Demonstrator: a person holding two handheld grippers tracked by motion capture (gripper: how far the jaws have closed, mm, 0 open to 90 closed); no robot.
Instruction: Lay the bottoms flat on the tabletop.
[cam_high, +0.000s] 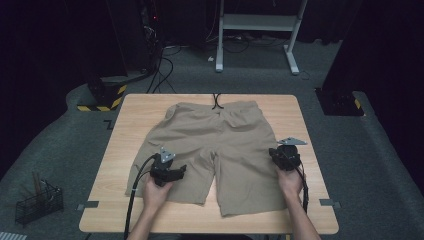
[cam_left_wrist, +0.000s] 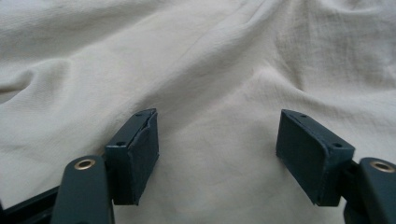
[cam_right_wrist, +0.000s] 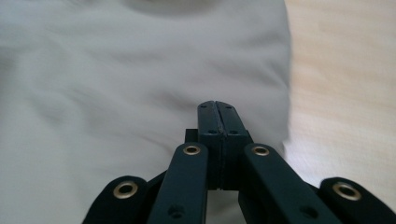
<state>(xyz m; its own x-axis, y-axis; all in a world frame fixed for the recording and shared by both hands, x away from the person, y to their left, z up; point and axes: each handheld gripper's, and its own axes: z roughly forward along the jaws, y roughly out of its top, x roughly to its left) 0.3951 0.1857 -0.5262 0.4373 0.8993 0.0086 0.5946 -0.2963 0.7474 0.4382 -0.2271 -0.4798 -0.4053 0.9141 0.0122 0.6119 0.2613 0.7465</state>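
Beige shorts (cam_high: 215, 145) lie flat on the wooden table (cam_high: 135, 107), waistband at the far side and a black drawstring (cam_high: 217, 102) at its middle. My left gripper (cam_high: 179, 173) rests over the shorts' left leg. In the left gripper view its jaws stand wide apart, open (cam_left_wrist: 217, 135), with wrinkled cloth (cam_left_wrist: 210, 70) under them and nothing pinched. My right gripper (cam_high: 276, 151) sits at the outer edge of the right leg. In the right gripper view its pads (cam_right_wrist: 217, 106) meet flush just above the cloth (cam_right_wrist: 116, 93), with no fabric seen between them.
Bare table (cam_right_wrist: 345, 70) lies just right of the shorts' edge. On the floor stand a black wire basket (cam_high: 37, 202) at the left, a yellow-and-black striped base (cam_high: 100, 102) behind the table's left corner, and a white desk frame (cam_high: 260, 22) at the back.
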